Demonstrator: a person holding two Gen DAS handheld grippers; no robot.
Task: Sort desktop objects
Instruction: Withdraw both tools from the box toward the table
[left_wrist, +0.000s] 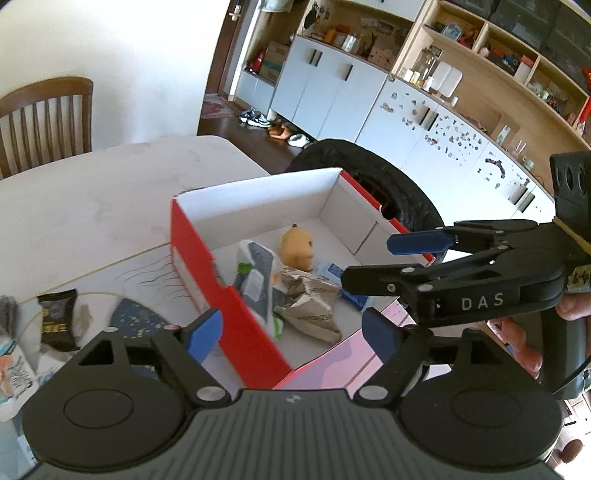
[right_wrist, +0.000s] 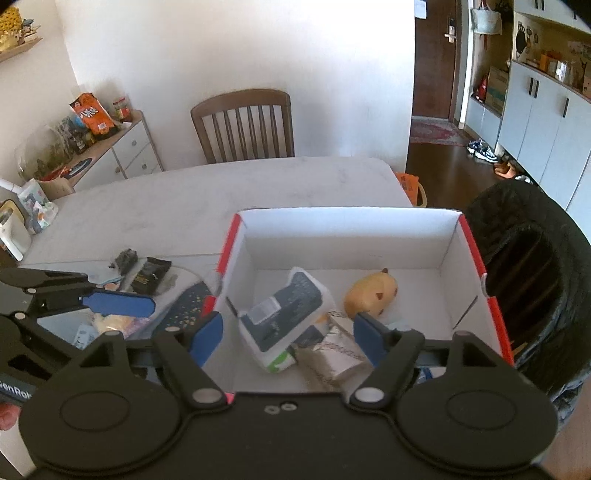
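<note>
We are between picks. Both our left gripper (left_wrist: 291, 332) and right gripper (right_wrist: 288, 338) are spread wide and hold nothing. The red box (right_wrist: 476, 258) on the counter (right_wrist: 184, 199) already has a pouch (right_wrist: 284, 310), a yellow toy (right_wrist: 371, 291) and a crinkled wrapper (right_wrist: 336, 354) inside. Next we should reach left for the black packet (right_wrist: 151, 275). The pile near it is partly hidden by the gripper and too blurry to name.

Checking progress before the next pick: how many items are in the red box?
4 visible: white-and-navy pouch at centre, yellow toy at right, crumpled silver wrapper in front, blue packet partly beneath it. The right gripper may hide more.
</note>
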